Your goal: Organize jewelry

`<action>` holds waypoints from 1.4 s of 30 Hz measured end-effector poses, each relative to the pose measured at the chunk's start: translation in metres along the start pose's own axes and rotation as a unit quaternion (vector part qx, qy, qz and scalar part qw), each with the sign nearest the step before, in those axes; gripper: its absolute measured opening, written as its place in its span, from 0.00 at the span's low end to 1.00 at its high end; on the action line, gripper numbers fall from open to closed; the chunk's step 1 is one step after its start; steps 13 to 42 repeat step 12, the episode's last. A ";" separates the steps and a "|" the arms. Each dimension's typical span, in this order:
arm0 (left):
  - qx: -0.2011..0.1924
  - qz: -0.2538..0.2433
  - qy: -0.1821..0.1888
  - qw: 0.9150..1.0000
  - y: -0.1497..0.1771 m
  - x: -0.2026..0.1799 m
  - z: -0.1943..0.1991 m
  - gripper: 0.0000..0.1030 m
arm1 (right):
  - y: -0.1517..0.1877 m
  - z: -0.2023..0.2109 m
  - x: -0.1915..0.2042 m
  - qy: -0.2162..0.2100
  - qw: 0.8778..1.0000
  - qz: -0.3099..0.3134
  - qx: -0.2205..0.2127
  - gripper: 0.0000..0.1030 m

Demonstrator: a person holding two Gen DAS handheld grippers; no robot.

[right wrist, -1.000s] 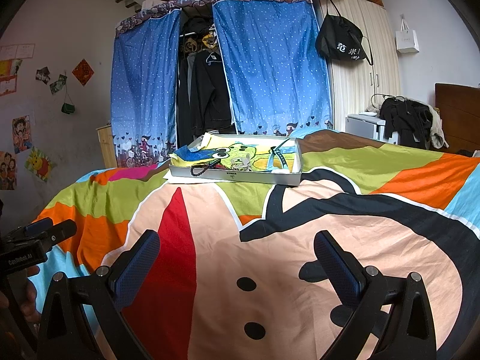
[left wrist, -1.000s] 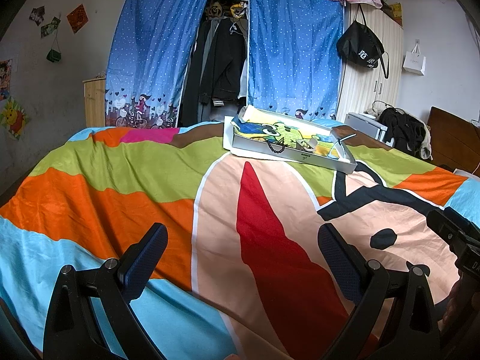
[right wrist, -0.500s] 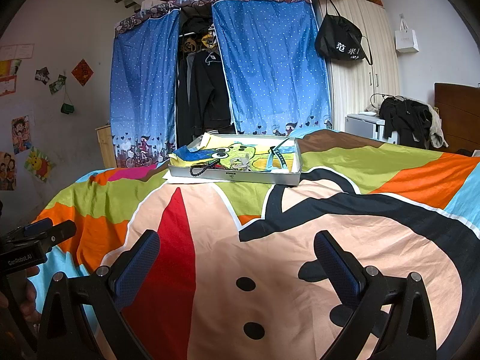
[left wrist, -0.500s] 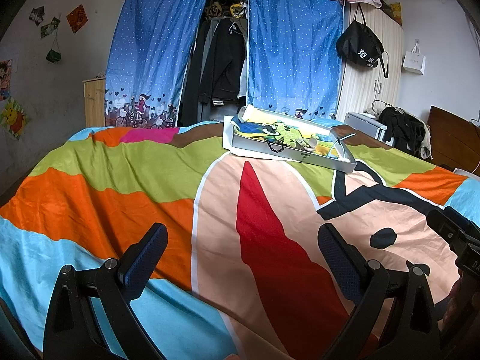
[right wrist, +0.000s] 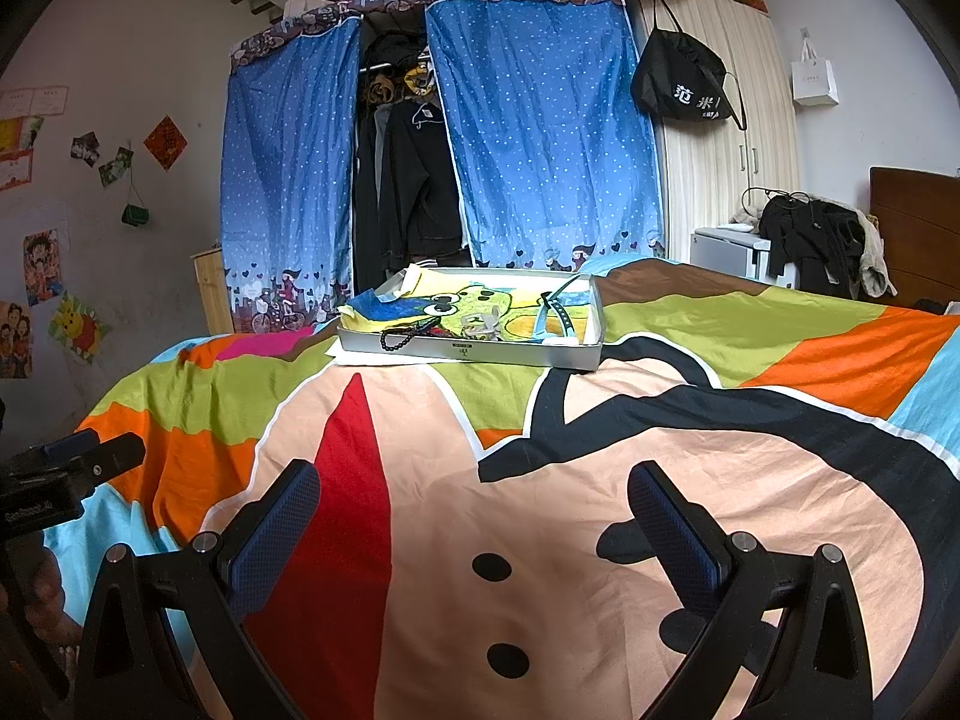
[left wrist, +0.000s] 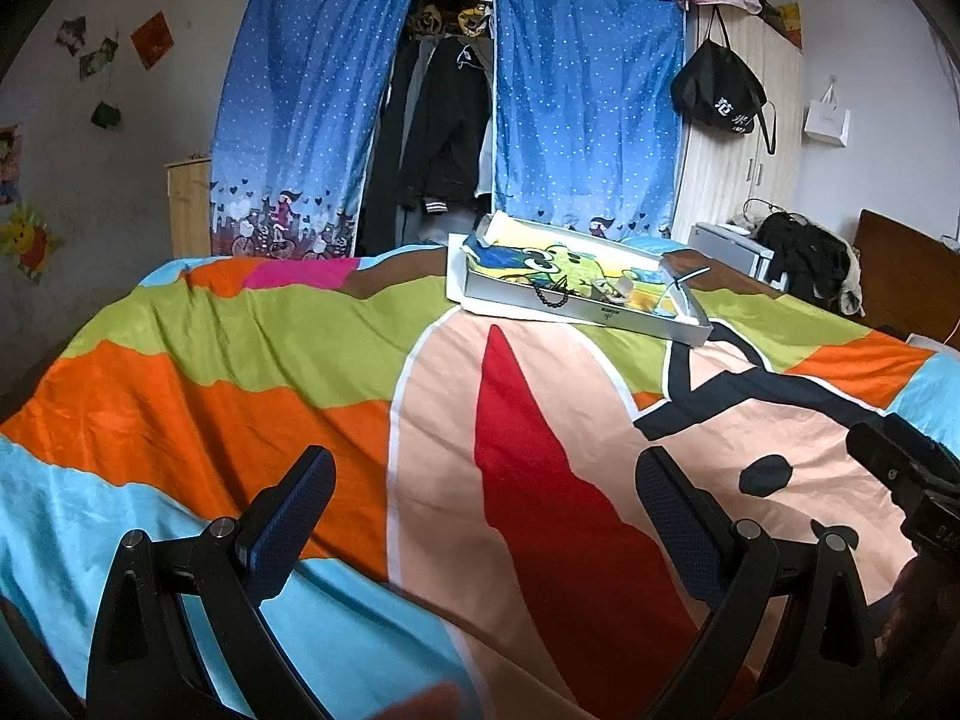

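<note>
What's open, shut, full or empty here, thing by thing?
Left gripper: open, empty.
Right gripper: open, empty.
Tray: lidless, holds jewelry.
Bead bracelet: draped over the tray's front rim.
Curtains: parted, clothes showing.
Cabinet: doors shut.

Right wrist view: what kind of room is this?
Most likely a bedroom: a bed under a cartoon-print duvet, a curtained clothes rack, and a wooden headboard.

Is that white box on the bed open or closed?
Open: the white box has no lid on, and black beads lie visible inside.
</note>
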State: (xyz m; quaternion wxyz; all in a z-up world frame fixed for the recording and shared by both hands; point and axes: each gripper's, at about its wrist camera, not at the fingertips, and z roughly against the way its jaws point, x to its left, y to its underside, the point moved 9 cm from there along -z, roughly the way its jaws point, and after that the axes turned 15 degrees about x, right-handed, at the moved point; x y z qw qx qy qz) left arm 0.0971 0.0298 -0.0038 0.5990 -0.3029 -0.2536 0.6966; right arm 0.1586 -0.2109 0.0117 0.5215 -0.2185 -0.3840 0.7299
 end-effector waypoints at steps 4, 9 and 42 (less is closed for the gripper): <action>0.000 -0.003 0.002 1.000 0.001 -0.001 0.000 0.95 | 0.000 0.000 0.001 0.000 1.000 -0.001 0.000 1.00; -0.005 -0.006 -0.002 1.000 0.002 -0.001 0.001 0.95 | 0.000 0.000 0.001 0.000 1.000 -0.001 0.000 1.00; -0.004 -0.004 -0.003 1.000 0.003 0.000 0.001 0.95 | 0.000 0.000 0.001 0.000 1.000 -0.001 0.000 1.00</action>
